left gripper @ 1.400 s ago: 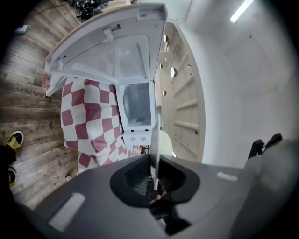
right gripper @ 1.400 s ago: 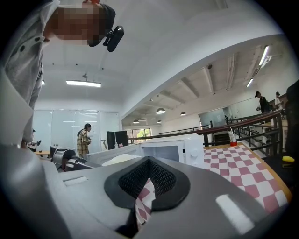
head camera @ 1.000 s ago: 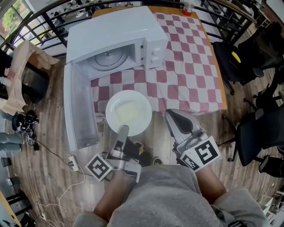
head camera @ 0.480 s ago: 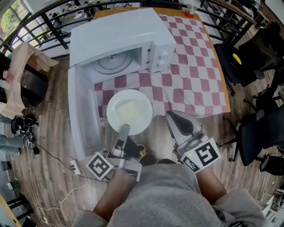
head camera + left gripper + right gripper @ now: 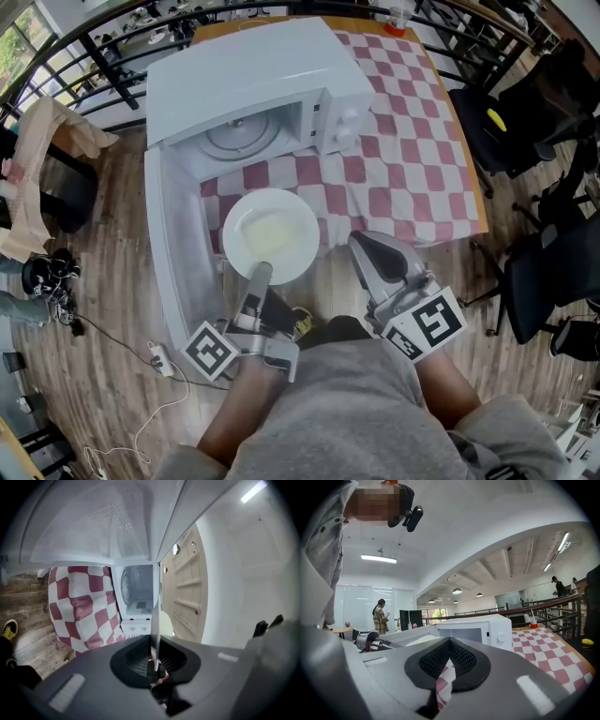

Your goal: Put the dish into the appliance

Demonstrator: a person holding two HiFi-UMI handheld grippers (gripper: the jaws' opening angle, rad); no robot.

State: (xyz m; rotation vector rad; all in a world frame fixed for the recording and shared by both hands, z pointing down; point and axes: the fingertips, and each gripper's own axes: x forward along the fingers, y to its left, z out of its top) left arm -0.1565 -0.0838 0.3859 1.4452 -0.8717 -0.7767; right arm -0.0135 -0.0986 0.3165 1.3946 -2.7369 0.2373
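The left tool [image 5: 260, 274] was clamped narrow on the near rim of the dish [image 5: 273, 234], holding it level just in front of the microwave [image 5: 244, 80]. The microwave's door [image 5: 173, 253] stood open. The right tool [image 5: 377, 251], its 2 jaws together and empty, hung in front of the microwave's right end, off the counter [image 5: 412, 141] edge.

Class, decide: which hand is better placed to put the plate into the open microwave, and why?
Left. The left tool grips the plate by its rim, facing the microwave opening; the right tool is shut, empty, off to the side.
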